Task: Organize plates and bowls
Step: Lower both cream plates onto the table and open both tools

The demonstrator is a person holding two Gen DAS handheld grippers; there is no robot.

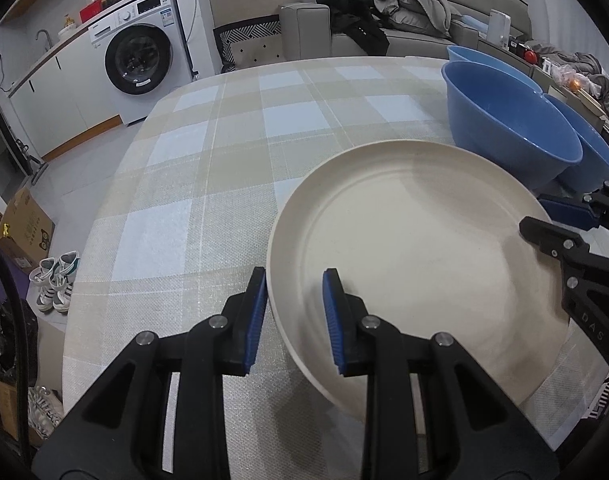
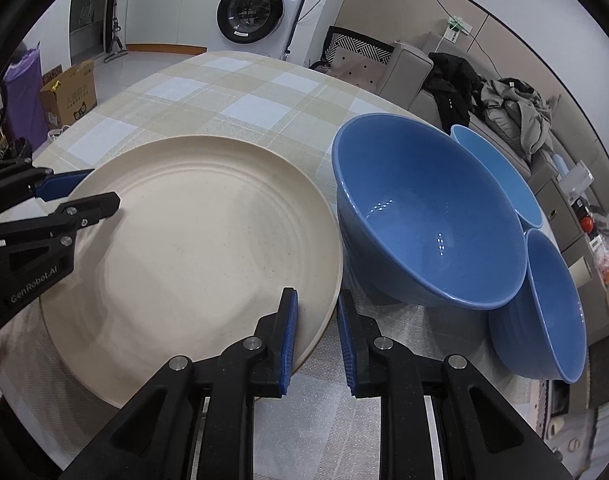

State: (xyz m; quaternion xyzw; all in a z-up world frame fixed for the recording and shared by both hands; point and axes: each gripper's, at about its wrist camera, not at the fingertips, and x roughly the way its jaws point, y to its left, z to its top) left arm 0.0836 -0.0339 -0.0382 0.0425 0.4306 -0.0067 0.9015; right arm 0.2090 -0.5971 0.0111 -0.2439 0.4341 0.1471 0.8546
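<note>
Plate [image 1: 416, 264] rim between left gripper [image 1: 296, 280]

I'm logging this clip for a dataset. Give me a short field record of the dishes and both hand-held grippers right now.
plate: cream plate, one, on the checked tablecloth
bowls: three blue bowls, beside the plate
left hand-held gripper: straddles the plate's rim, one pad inside, one outside
right hand-held gripper: straddles the opposite rim
grip: both look closed on the rim

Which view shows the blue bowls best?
The right wrist view: the large blue bowl and two smaller blue bowls behind and beside it show their insides. The left wrist view crowds them at its right edge, overlapping.
</note>
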